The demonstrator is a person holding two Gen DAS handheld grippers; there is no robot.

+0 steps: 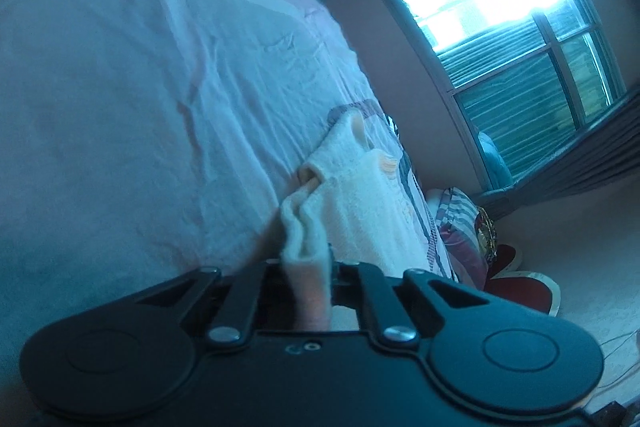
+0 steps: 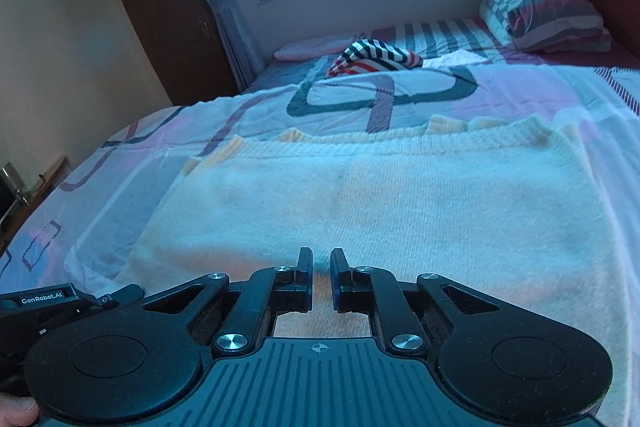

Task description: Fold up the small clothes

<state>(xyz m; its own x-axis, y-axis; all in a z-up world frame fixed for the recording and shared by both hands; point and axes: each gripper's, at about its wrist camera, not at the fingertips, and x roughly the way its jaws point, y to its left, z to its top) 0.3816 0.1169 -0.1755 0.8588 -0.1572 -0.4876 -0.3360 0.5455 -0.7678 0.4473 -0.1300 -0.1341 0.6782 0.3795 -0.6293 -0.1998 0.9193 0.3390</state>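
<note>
Left wrist view: left gripper (image 1: 306, 267) pinches a bunched edge of the cream sweater (image 1: 360, 211), lifted off the bed (image 1: 120, 87); the rest trails down near the bed's edge. Risk, as I judge it: the grip is on a thick wad, so a layer may slip out mid-fold, or the pull may drag the whole sweater toward the edge. The fingertips are buried in cloth, so how deep the grip goes can't be seen. Window (image 1: 512, 39) glare and blur wash out detail.

Right wrist view: right gripper (image 2: 321, 267) sits low over the sweater (image 2: 380, 195), which lies flat on the bed (image 2: 120, 163), jaws slightly apart, holding nothing. Whether the tips touch the knit is unclear. Risk: closing here could snag the sheet too. A striped garment (image 2: 376, 61) and pillow (image 2: 552, 19) lie well beyond. The sweater's near hem is hidden under the gripper.
</note>
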